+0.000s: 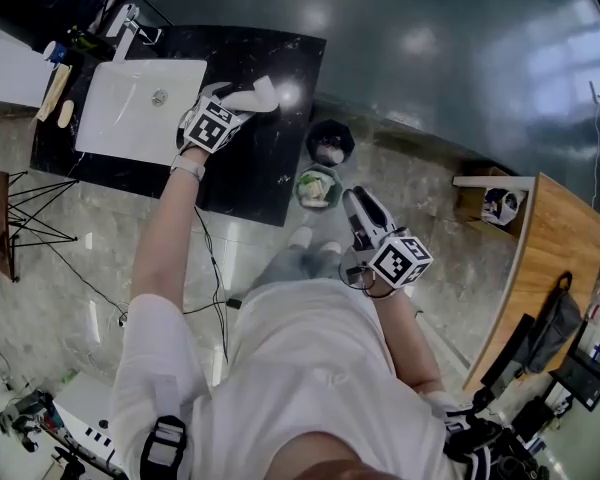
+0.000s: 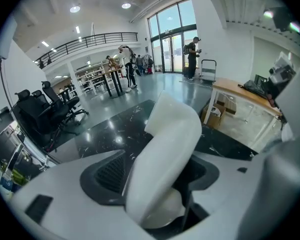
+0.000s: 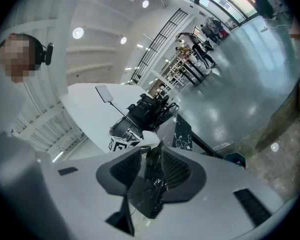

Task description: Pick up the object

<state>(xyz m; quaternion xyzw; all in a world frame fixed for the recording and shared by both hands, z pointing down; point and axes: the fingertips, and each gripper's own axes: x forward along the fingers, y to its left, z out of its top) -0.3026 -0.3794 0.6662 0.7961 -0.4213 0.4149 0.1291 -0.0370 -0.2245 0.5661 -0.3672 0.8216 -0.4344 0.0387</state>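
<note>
Left gripper view: left claw (image 2: 157,186) clamps white curved piece (image 2: 165,144) over black table (image 2: 115,129); squeeze firmly, lift straight. Right claw (image 3: 152,155) closed, empty.

Sink (image 1: 120,123) on the table's (image 1: 270,58) left part, left gripper (image 1: 242,100) with object (image 1: 262,95) just right of it, two bins (image 1: 330,141) on the floor beside the table, desk (image 1: 555,258) far right.

The black surface (image 1: 265,168) lies bare beside the white basin (image 1: 130,118), giving the left tool (image 1: 242,101) open room. On the floor (image 1: 430,208) off its right edge, a dark bin (image 1: 330,143) and a green tub (image 1: 318,188) crowd the right tool (image 1: 358,206).
</note>
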